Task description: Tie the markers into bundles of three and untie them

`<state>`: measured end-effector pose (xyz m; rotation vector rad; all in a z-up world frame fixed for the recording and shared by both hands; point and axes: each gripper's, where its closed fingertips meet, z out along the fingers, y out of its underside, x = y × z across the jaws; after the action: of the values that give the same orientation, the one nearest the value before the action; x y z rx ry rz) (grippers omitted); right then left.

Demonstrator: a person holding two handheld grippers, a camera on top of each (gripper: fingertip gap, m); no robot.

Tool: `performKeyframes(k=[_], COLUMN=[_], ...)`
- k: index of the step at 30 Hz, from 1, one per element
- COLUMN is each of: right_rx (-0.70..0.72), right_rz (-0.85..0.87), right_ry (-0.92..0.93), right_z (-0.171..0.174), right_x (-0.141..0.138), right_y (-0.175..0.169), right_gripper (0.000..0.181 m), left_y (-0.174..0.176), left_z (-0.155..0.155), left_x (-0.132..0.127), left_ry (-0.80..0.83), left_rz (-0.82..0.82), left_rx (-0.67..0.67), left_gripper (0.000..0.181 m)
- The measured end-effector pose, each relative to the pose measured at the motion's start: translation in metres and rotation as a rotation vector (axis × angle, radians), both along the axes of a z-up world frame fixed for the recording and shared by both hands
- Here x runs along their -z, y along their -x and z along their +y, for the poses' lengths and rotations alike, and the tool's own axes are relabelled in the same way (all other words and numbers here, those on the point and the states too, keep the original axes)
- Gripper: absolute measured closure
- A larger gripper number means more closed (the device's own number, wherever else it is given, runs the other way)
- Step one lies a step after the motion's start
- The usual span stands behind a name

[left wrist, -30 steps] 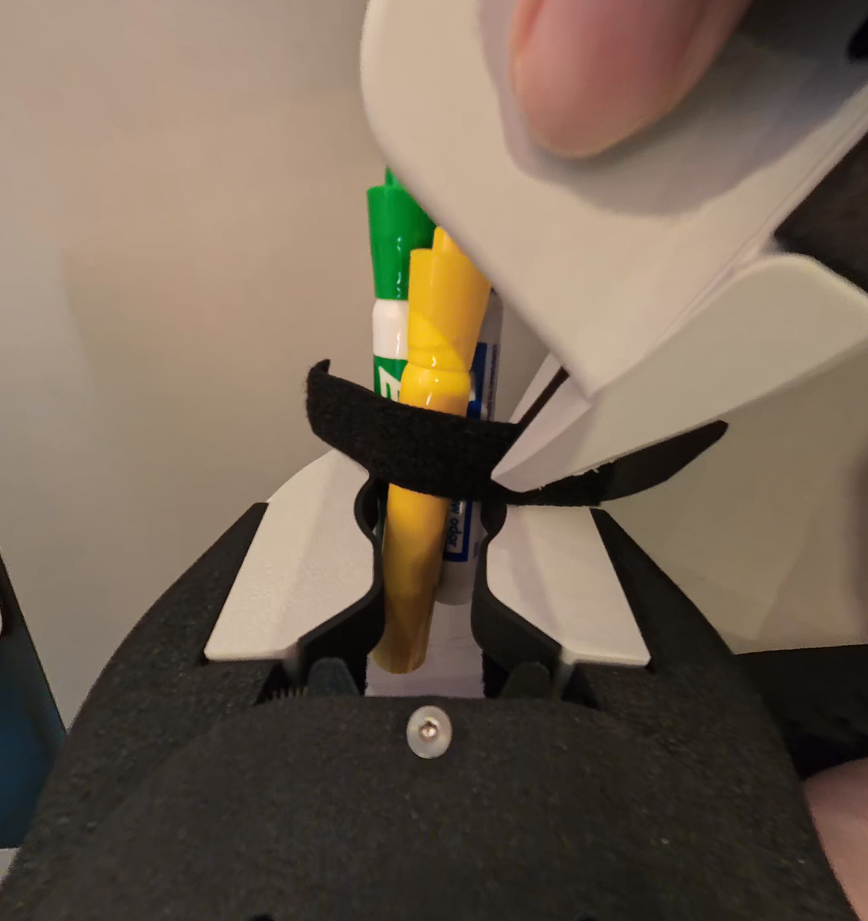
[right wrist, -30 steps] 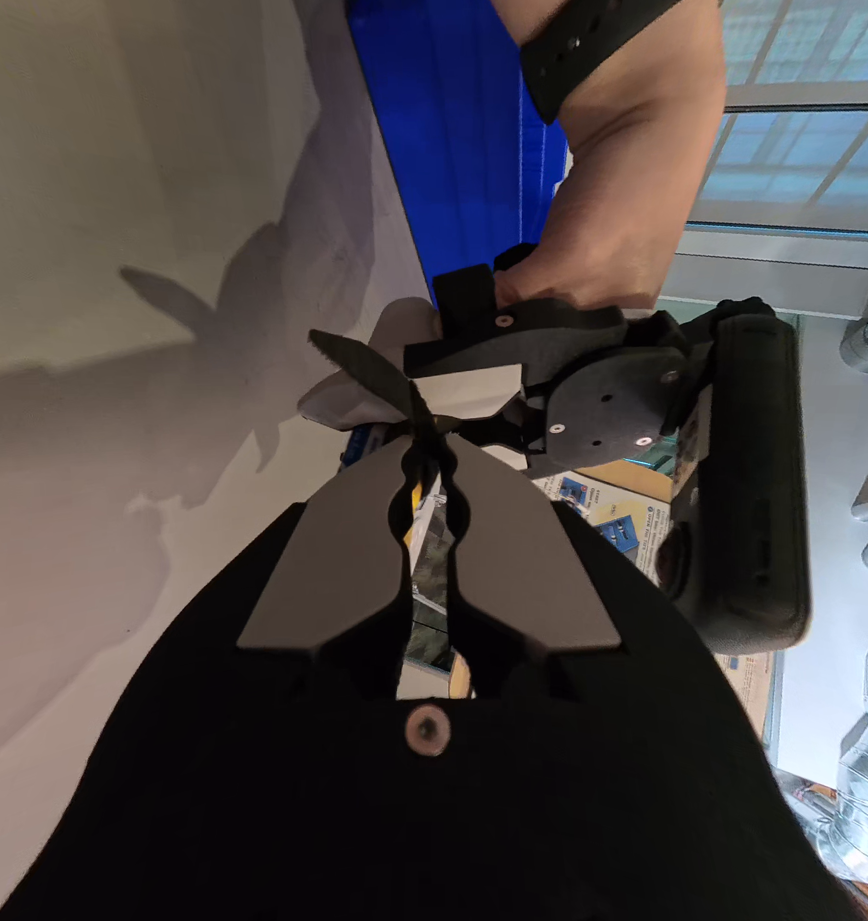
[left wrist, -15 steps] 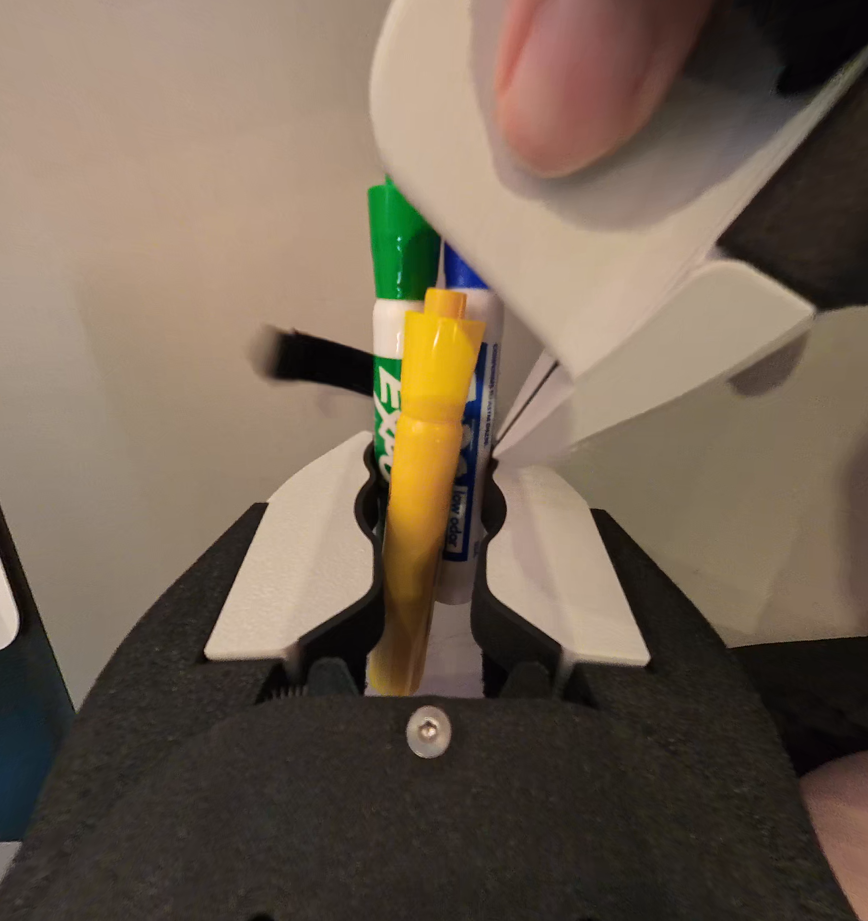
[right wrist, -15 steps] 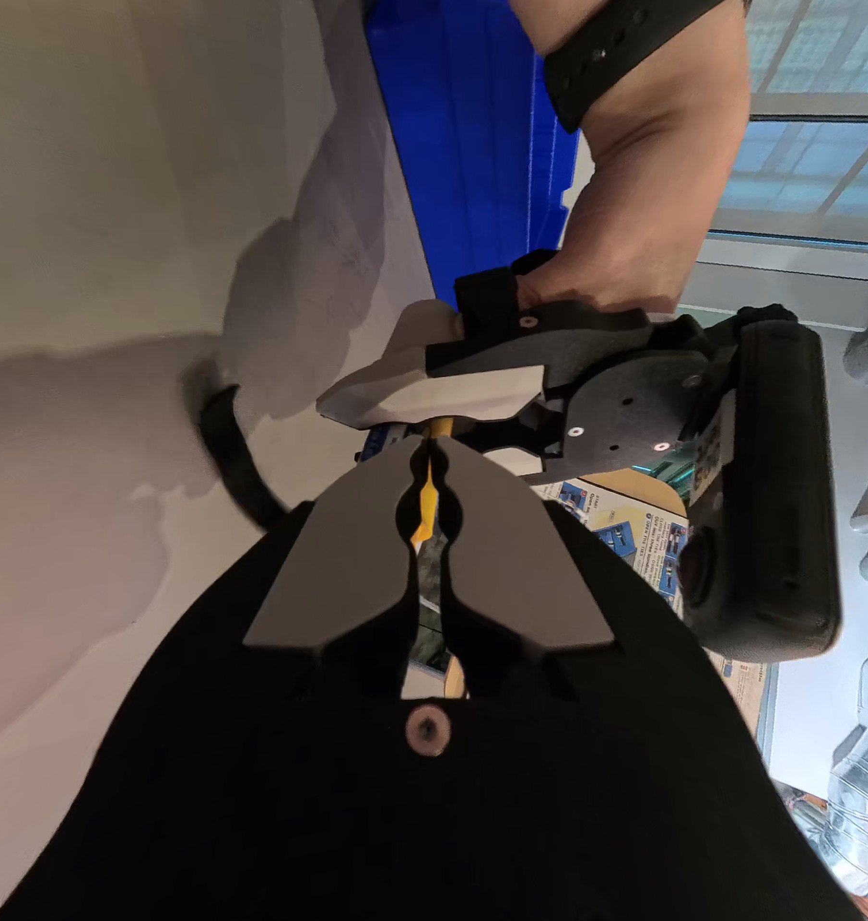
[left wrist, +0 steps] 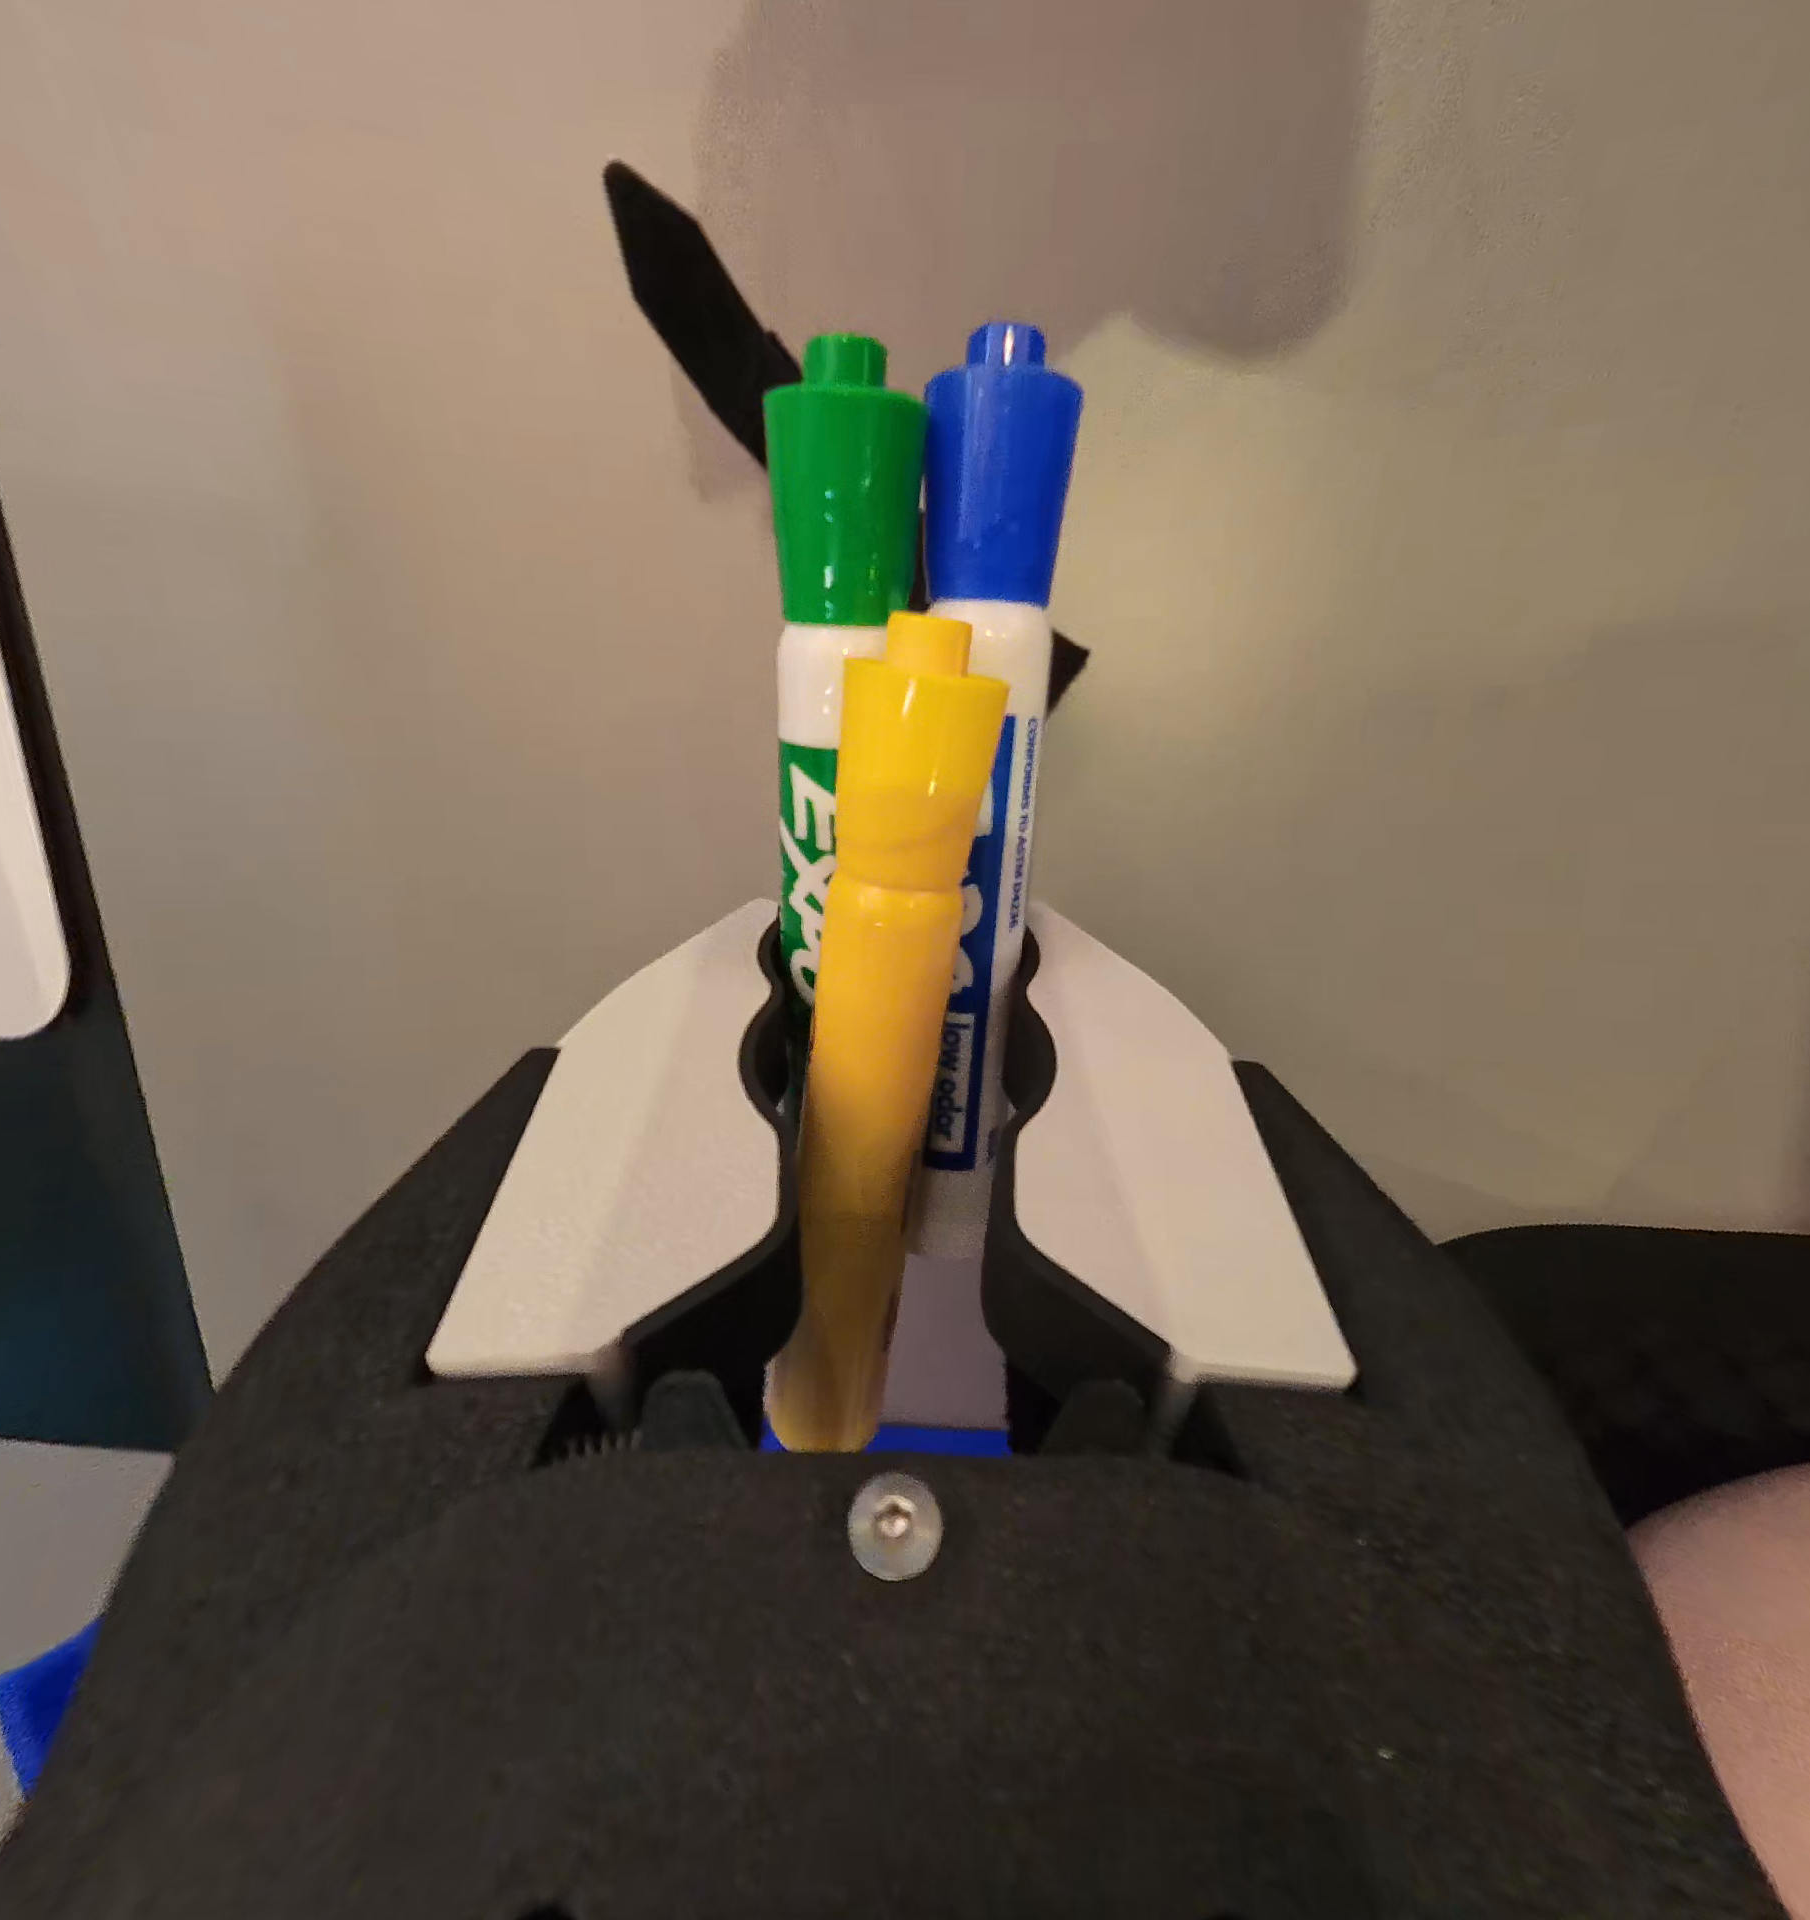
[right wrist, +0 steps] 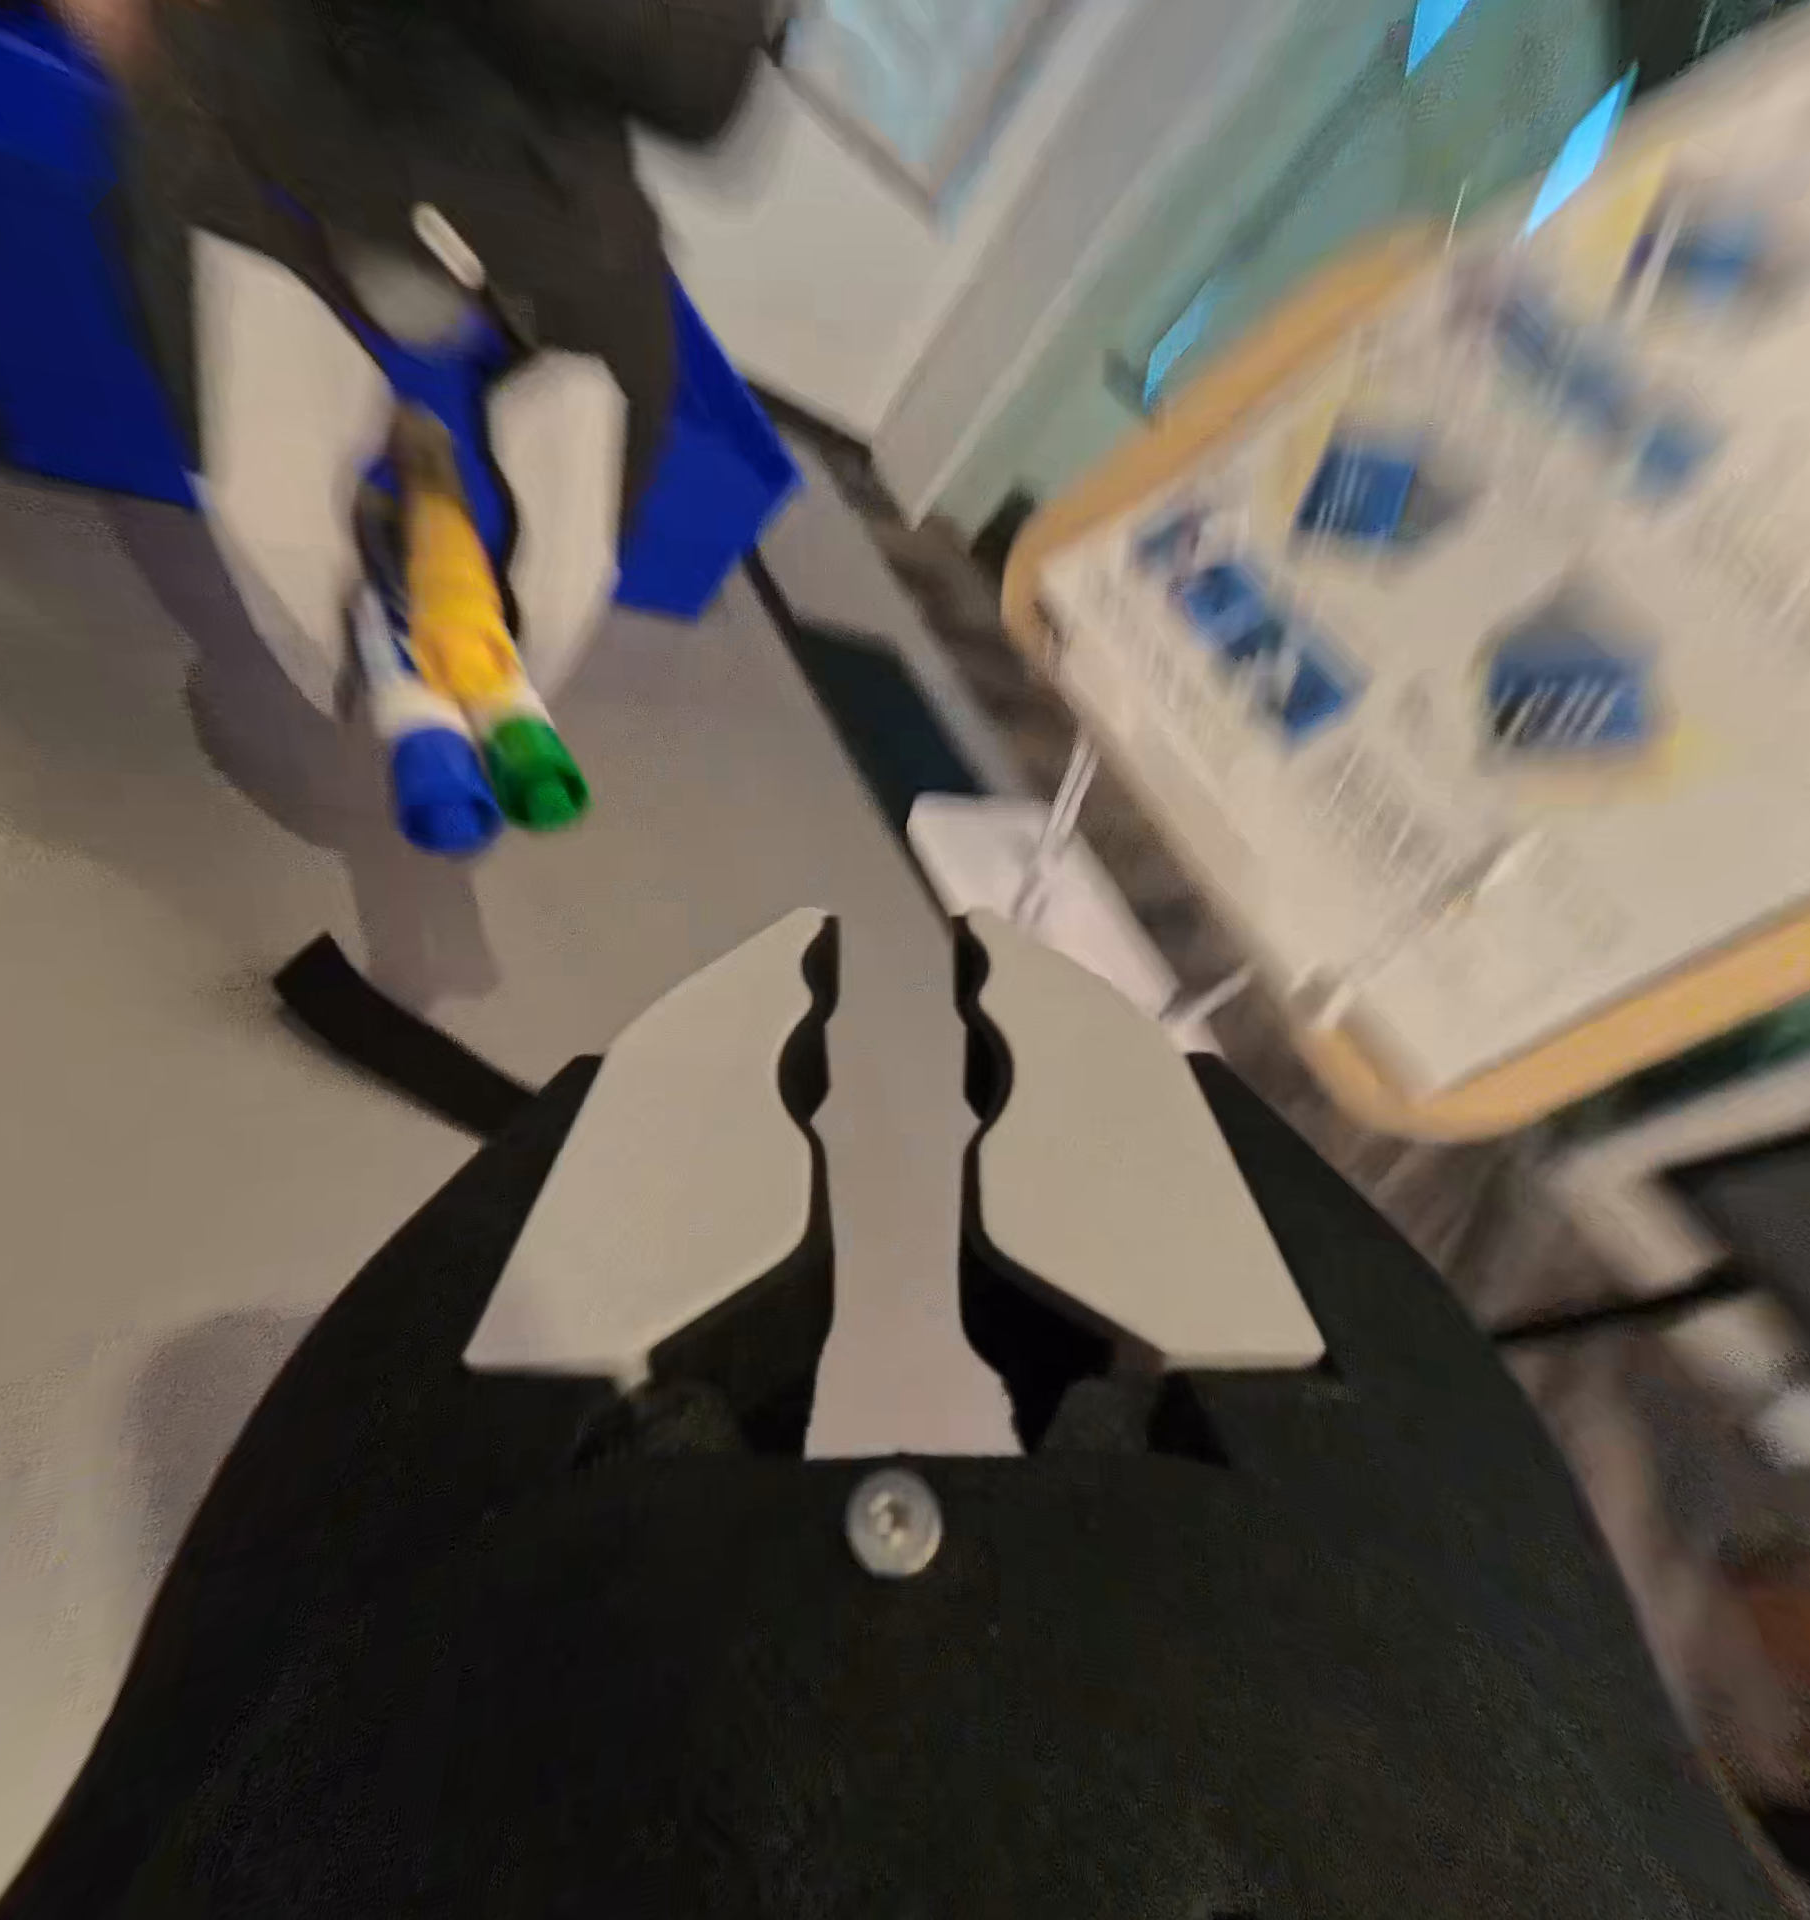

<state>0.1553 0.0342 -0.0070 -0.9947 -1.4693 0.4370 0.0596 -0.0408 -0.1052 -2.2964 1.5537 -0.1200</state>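
Strap (left wrist: pixel 698 301) off the bundle now, lying loose on the pale table (left wrist: pixel 309 520) behind the markers, no longer wrapped round them. Right gripper (right wrist: pixel 893 940) drawn back from the bundle, released, empty. Left gripper (left wrist: pixel 899 956) clenched on three markers (left wrist: pixel 906 790): yellow nearest, green and blue behind, caps outward. Right wrist view badly blurred; strap's lower end hidden behind the markers.

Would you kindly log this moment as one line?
left tongs: shut on markers | right tongs: open, empty | strap: off, on table
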Motion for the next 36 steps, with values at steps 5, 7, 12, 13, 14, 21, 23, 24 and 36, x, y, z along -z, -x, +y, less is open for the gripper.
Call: performKeyframes(k=[5,7,12,13,14,21,23,24,36], right_rx=[0.319,0.268,0.205,0.213,0.219,0.219,0.185,0.162,0.202], right_rz=[-0.249,-0.203,-0.13,-0.147,-0.165,-0.23,-0.267,-0.285,-0.375], right_ry=[0.681,0.97,1.067,1.061,1.076,1.098,1.088,1.081,0.191], right_z=[0.04,0.021,0.006,0.004,0.001,-0.01,-0.015,-0.018,-0.001], right_x=[0.111,0.127,0.132,0.135,0.14,0.159,0.161,0.161,0.127], right_y=[-0.012,-0.005,0.008,0.009,0.011,0.024,0.029,0.032,0.026], right_gripper=[0.13,0.134,0.134,0.135,0.135,0.17,0.176,0.177,0.178], left_y=[0.01,0.013,0.013,0.013,0.012,0.012,0.012,0.013,0.012], left_z=[0.0,0.0,-0.001,-0.002,-0.002,-0.003,-0.003,-0.003,-0.006], left_x=[-0.002,-0.002,-0.002,-0.002,-0.002,-0.004,-0.005,-0.004,-0.002], left_ry=[0.0,-0.004,0.001,0.002,0.005,-0.001,-0.001,-0.002,0.018], left_rz=[0.005,0.017,0.025,0.026,0.025,0.037,0.04,0.044,0.04], left_rx=[-0.03,-0.034,-0.035,-0.036,-0.038,-0.039,-0.042,-0.044,-0.038], left_gripper=[0.143,0.143,0.143,0.143,0.143,0.143,0.143,0.143,0.143])
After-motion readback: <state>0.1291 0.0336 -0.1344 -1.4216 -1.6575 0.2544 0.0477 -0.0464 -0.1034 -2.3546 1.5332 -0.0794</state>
